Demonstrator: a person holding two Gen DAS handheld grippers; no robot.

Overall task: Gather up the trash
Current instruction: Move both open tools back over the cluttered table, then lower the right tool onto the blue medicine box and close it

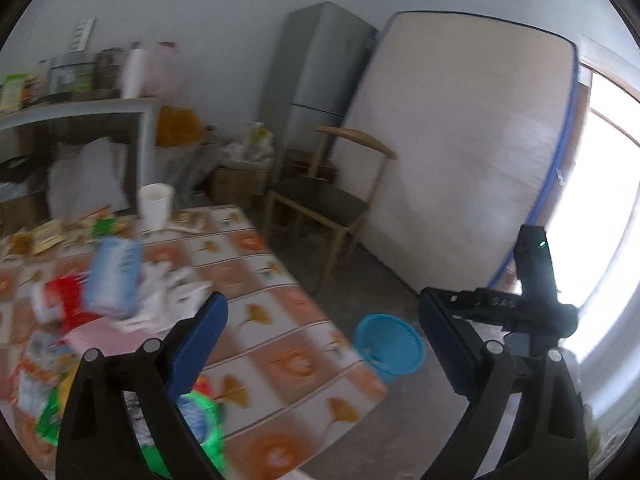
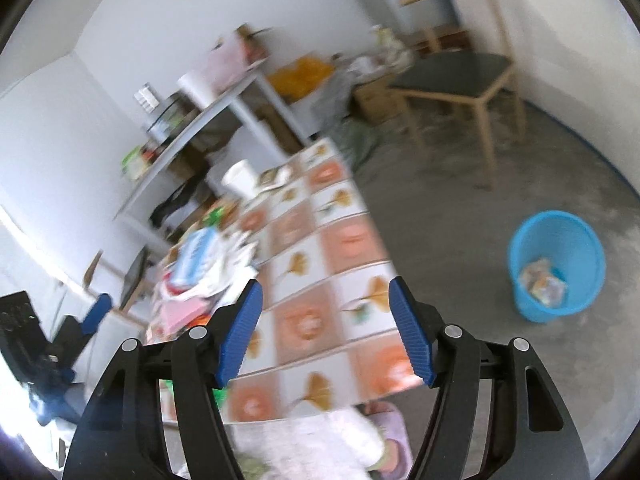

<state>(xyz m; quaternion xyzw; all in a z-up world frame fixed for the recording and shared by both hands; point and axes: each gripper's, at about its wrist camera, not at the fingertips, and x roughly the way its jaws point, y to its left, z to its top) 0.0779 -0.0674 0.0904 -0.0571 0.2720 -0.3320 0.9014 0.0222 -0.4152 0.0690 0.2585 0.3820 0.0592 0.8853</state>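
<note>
Trash pile: wrappers, packets and crumpled paper (image 1: 152, 296) heaped on the left part of the table, blurred; a blue-and-white packet (image 1: 116, 276) sits on top, a red one beside it, green and orange packets nearer the camera.
Trash pile, right view: the same heap (image 2: 208, 276) lies at the table's left edge, with a pink sheet at its near end.
Bin: a blue plastic basket (image 2: 556, 264) stands on the grey floor, well apart from the table on its right side; 1 crumpled wrapper or so lies in its bottom. In the left view the basket (image 1: 390, 344) shows just past the table's near corner.
Table: covered with a cloth (image 1: 280, 308) of orange and white squares with leaf prints; its right part is bare.
Cup: a white paper cup (image 1: 156, 204) stands upright near the table's far end.
Left gripper (image 1: 324, 344): jaws spread wide, nothing between the blue pads, held above the table's near corner.
Right gripper (image 2: 326, 330): jaws partly apart, nothing between them, above the cloth; it also shows at the right of the left view.
Beyond: a wooden chair (image 2: 460, 72) with a dark seat, a grey fridge (image 1: 320, 72), a mattress (image 1: 460, 152) leaning on the wall, a cluttered shelf (image 1: 72, 96).
</note>
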